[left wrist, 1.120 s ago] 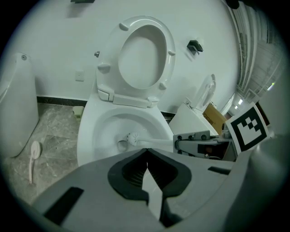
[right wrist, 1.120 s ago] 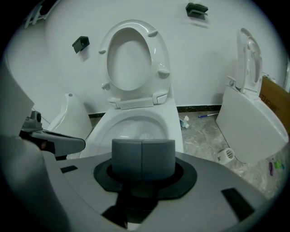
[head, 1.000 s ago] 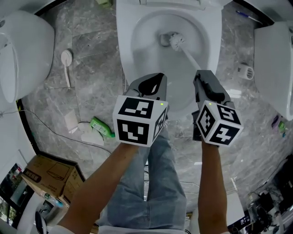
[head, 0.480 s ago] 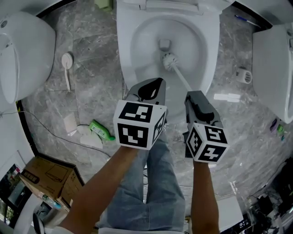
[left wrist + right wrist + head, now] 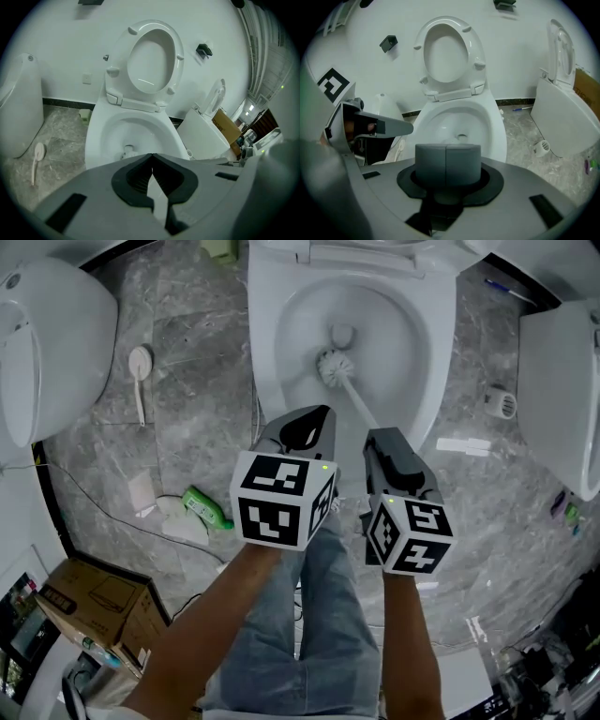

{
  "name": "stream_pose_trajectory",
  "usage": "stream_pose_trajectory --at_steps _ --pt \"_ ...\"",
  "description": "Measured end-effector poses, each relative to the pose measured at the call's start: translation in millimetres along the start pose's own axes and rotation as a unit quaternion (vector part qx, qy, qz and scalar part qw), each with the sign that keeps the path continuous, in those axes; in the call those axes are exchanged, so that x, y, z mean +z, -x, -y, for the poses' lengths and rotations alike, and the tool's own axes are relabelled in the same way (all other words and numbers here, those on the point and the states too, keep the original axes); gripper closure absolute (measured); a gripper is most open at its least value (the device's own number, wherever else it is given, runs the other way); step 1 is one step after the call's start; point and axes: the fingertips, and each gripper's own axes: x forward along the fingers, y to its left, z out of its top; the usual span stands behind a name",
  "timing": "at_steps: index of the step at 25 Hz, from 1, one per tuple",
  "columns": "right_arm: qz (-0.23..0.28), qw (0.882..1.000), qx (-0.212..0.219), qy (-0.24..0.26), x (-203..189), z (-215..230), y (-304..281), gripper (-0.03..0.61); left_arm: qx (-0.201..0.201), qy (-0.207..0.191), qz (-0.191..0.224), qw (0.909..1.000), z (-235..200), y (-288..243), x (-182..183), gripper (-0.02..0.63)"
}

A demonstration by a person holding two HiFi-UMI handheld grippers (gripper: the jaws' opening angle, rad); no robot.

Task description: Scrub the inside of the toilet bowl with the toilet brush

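Grey marble floor (image 5: 187, 362) surrounds the white toilet bowl (image 5: 272, 334), whose seat and lid stand raised behind it, and a green bottle (image 5: 208, 504) lies on the tiles to the bowl's left. Inside the bowl the toilet brush (image 5: 330, 365) rests its bristle head against the lower wall, just in front of the drain, its handle slanting back over the front rim into the right gripper (image 5: 375, 437), which is clenched on it. Left gripper (image 5: 314, 413) hangs over the bowl's front rim, its jaw tips pressed together on nothing.
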Motion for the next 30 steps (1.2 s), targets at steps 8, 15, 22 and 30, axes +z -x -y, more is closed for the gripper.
stream_pose_trajectory --at_steps 8,15,22,30 --pt "0.016 1.0 0.006 0.003 26.6 -11.8 -15.5 0.426 0.003 0.004 0.0 1.0 -8.6 4.9 -1.0 0.607" --pt "0.004 0.999 -0.028 0.027 27.9 4.1 -24.2 0.426 0.0 0.005 -0.007 1.0 -9.8 0.1 -7.0 0.607" --pt "-0.013 0.998 -0.043 0.052 25.6 16.3 -46.5 0.426 -0.005 0.001 -0.015 0.9999 -8.2 -8.0 -8.0 0.607" --pt "-0.017 0.996 -0.052 0.067 31.7 18.9 -74.3 0.426 -0.008 0.0 -0.016 0.9998 -10.5 -12.2 -5.4 0.607"
